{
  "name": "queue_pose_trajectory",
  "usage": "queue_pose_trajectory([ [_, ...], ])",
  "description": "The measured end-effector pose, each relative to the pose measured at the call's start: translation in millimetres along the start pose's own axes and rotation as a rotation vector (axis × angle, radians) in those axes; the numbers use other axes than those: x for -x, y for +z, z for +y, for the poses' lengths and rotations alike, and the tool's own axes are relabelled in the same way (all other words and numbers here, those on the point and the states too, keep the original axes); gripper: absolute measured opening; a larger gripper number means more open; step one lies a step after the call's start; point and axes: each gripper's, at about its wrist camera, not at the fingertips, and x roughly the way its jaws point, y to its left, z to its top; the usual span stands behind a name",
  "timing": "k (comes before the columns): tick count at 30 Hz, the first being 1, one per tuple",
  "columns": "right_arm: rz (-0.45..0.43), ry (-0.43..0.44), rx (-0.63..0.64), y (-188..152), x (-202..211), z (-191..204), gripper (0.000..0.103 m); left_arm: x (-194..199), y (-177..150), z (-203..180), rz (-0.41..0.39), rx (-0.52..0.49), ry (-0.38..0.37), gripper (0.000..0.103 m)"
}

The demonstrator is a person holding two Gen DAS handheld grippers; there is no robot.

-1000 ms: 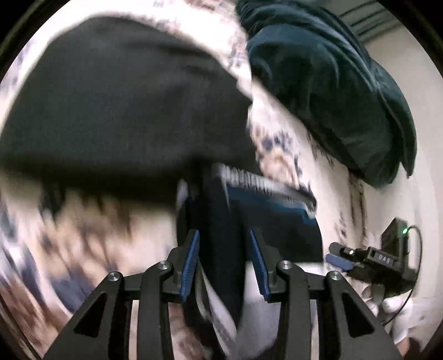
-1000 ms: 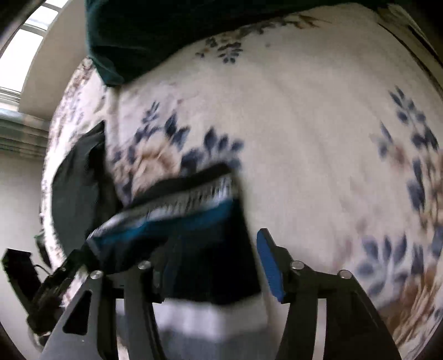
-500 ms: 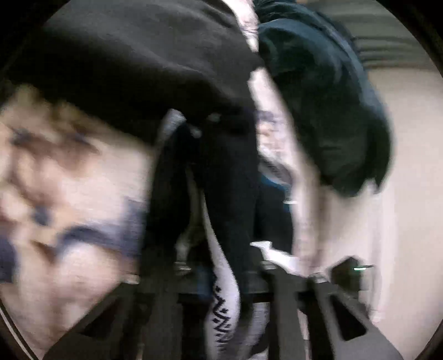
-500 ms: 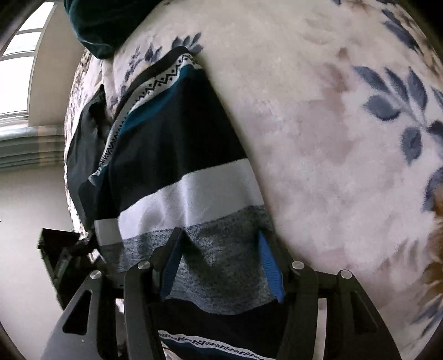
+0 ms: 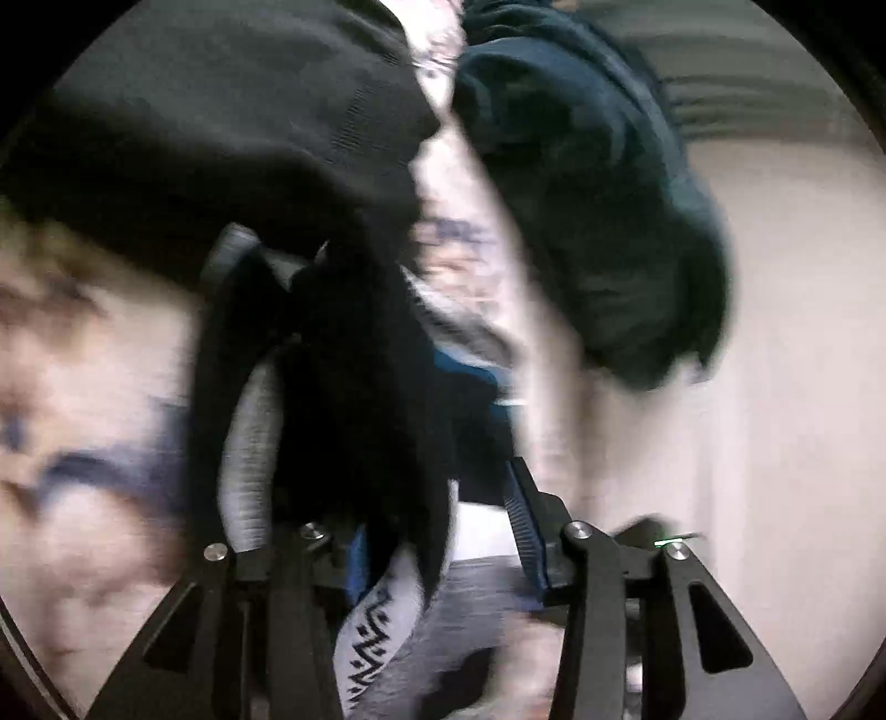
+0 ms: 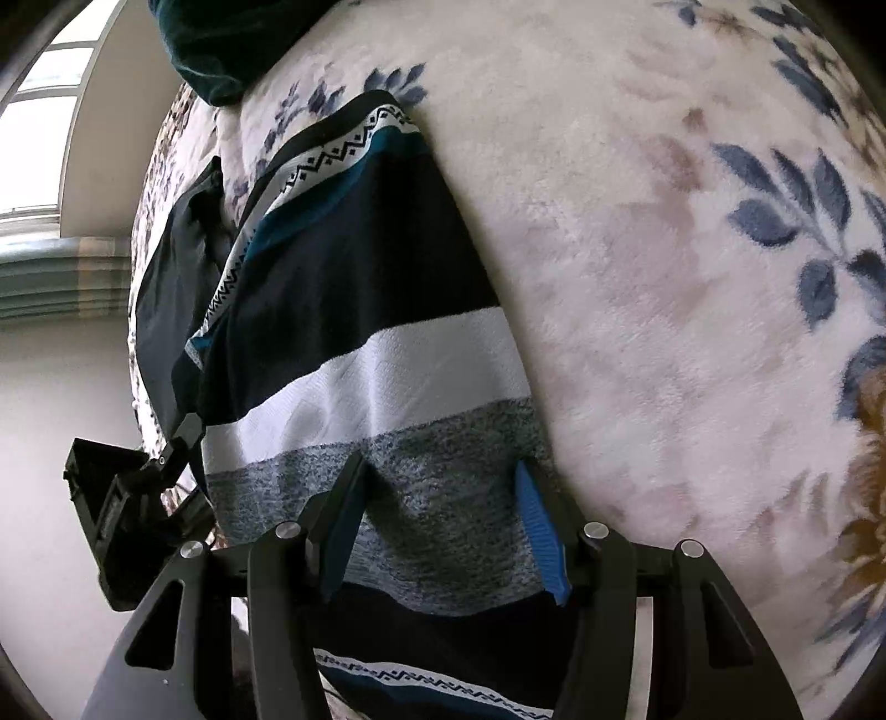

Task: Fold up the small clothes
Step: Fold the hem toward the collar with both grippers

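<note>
A striped knit garment (image 6: 354, 310) with black, teal, white and grey bands lies stretched on the floral blanket (image 6: 664, 277). My right gripper (image 6: 443, 526) is open, its fingers standing on either side of the grey band at the garment's near end. In the blurred left wrist view, my left gripper (image 5: 437, 531) has its blue pads apart, and a dark bunched fold of the same garment (image 5: 365, 387) hangs between and over the fingers. The left gripper's body (image 6: 133, 498) shows at the garment's left edge in the right wrist view.
A black garment (image 5: 221, 122) lies on the blanket beyond the left gripper. A dark teal pile of cloth (image 5: 587, 194) sits at the far end, also in the right wrist view (image 6: 221, 44). A window and wall are at the left.
The striped garment has been pulled out flat and long across the blanket. My right gripper has moved to its grey end. The left gripper swung, and the cloth now drapes over it.
</note>
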Motion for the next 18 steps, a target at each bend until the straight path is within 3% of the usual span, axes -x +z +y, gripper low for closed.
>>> queue_pose_trajectory([
  [1, 0.001, 0.003, 0.0, -1, 2, -1, 0.057, -2, 2, 4, 0.012, 0.031, -0.007, 0.039],
  [3, 0.004, 0.002, 0.009, -2, 4, -3, 0.057, 2, 5, 11, 0.009, 0.032, 0.145, 0.041],
  [5, 0.008, 0.002, 0.014, -5, 7, -7, 0.057, 12, 4, 12, 0.013, 0.02, 0.199, 0.041],
  [7, 0.007, 0.008, 0.004, -9, 12, -12, 0.057, 27, 1, 0, -0.01, -0.009, 0.235, 0.052],
  [8, 0.004, 0.01, -0.002, -10, 15, -14, 0.057, 33, -3, -10, -0.021, -0.045, 0.277, 0.065],
  [11, -0.003, 0.004, -0.011, -18, 23, -19, 0.063, 40, -16, -28, -0.013, -0.103, 0.375, 0.065],
  [13, -0.005, -0.006, 0.002, -28, 31, -21, 0.063, 46, -39, -37, 0.028, -0.139, 0.387, 0.066],
  [15, -0.009, -0.011, 0.019, -44, 42, -24, 0.063, 49, -67, -43, 0.076, -0.174, 0.395, 0.075],
  [18, 0.0, -0.018, 0.026, -81, 58, -37, 0.073, 58, -130, -45, 0.179, -0.194, 0.411, 0.079],
])
